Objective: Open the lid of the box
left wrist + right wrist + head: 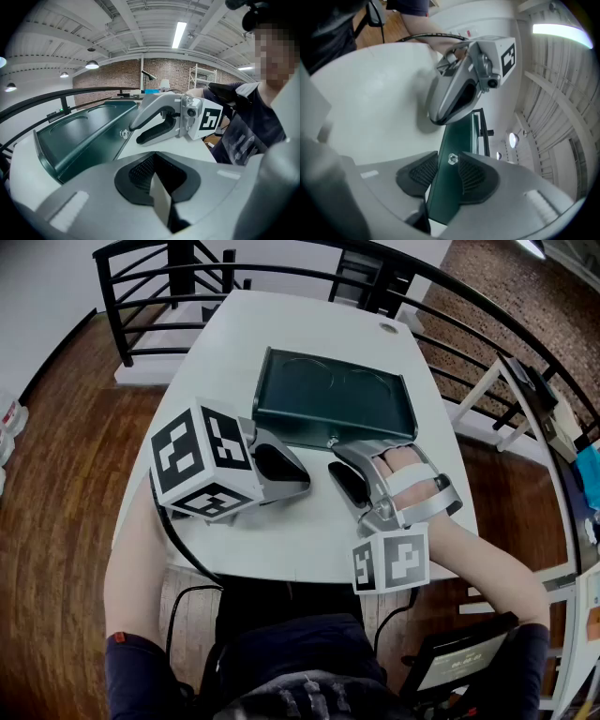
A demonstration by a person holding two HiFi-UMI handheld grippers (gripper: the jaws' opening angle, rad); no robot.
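A dark green box (333, 395) lies flat on the white table (244, 334) with its lid down. A small metal latch (334, 440) sits at the middle of its front edge. My right gripper (336, 460) is just in front of that latch, open. In the right gripper view the latch (453, 159) shows in the gap between the pads (423, 172), and the pads are not pressing on it. My left gripper (302, 482) rests on the table by the box's front left corner, shut on nothing. The left gripper view shows the box (84, 136) and the right gripper (164, 122) side-on.
A black railing (169, 296) curves round behind and to the right of the table. The table's near edge (309, 577) is close to the person's body. A small round cap (388, 328) sits at the far right of the tabletop. Wooden floor (66, 474) lies to the left.
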